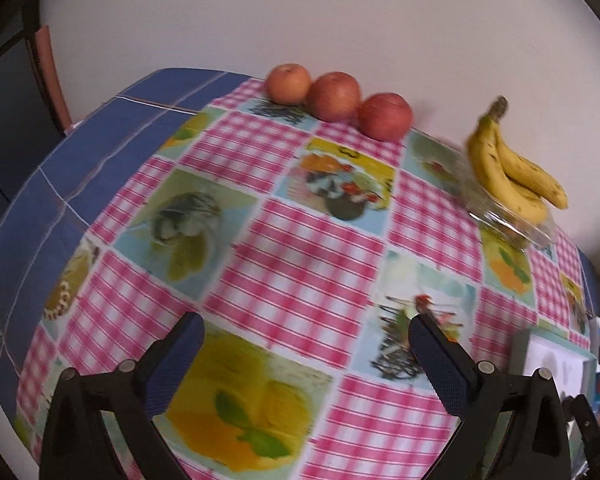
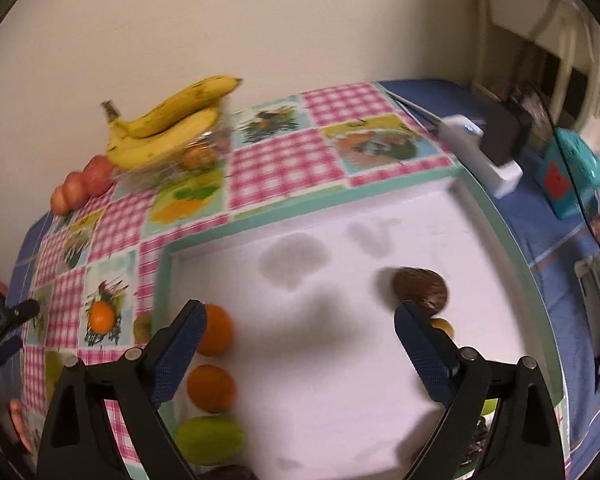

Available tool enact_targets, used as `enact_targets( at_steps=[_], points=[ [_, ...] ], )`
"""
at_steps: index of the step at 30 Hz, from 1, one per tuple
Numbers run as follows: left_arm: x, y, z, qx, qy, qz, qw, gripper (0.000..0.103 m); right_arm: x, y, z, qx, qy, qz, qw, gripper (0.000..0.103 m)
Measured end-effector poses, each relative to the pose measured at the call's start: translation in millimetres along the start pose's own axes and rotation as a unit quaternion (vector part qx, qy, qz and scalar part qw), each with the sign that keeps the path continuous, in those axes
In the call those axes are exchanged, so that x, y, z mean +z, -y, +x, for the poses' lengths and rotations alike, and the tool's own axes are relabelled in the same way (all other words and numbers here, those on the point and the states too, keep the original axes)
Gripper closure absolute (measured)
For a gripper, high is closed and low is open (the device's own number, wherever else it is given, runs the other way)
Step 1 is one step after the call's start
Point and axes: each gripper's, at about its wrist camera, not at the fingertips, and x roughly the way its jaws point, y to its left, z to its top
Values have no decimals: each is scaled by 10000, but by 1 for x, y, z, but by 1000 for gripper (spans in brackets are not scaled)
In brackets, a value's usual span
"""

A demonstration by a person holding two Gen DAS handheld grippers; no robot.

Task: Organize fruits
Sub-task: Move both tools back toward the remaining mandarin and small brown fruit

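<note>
The left gripper hangs with its two blue-padded fingers spread wide and nothing between them, above a bare stretch of the pink-checked tablecloth printed with fruit pictures. Well beyond its fingertips, three red apples sit in a row against the wall, each touching the next, and off to the right a bunch of bananas rests on top of a clear plastic container. The right gripper is likewise wide open and holds nothing, poised over the white tray with the mint-green rim. Just beside its left finger, along the tray's left edge, two oranges lie one behind the other, with a green fruit nearer the camera in the same line. Close to the right fingertip a dark brown round fruit sits on the tray, and a small yellowish fruit peeks out just behind that finger. Farther off in this view, the bananas and container stand near the wall with the apples to their left. Past the tray's far right corner, a white device with a black block on it lies on the blue cloth, near a teal box.
</note>
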Motion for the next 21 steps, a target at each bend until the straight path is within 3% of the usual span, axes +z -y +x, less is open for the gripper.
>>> enact_targets(
  at_steps=[9,13,16,21],
  points=[
    [17,-27,-10,-20,277,-389,9989,0,2,-48,-5,359,132,-350,9987,8],
    [20,-28,-11,-269,324,-659,9969,0,2,-66,2,349,24,-513,9981,8],
    [21,-20,-15,-441,557,-622,9955,0,2,-80,6,283,-33,-671,9973,8],
    [29,-11,-11,-701,496,-533,9949,0,5,-99,11,238,-110,-893,9957,8]
  ],
)
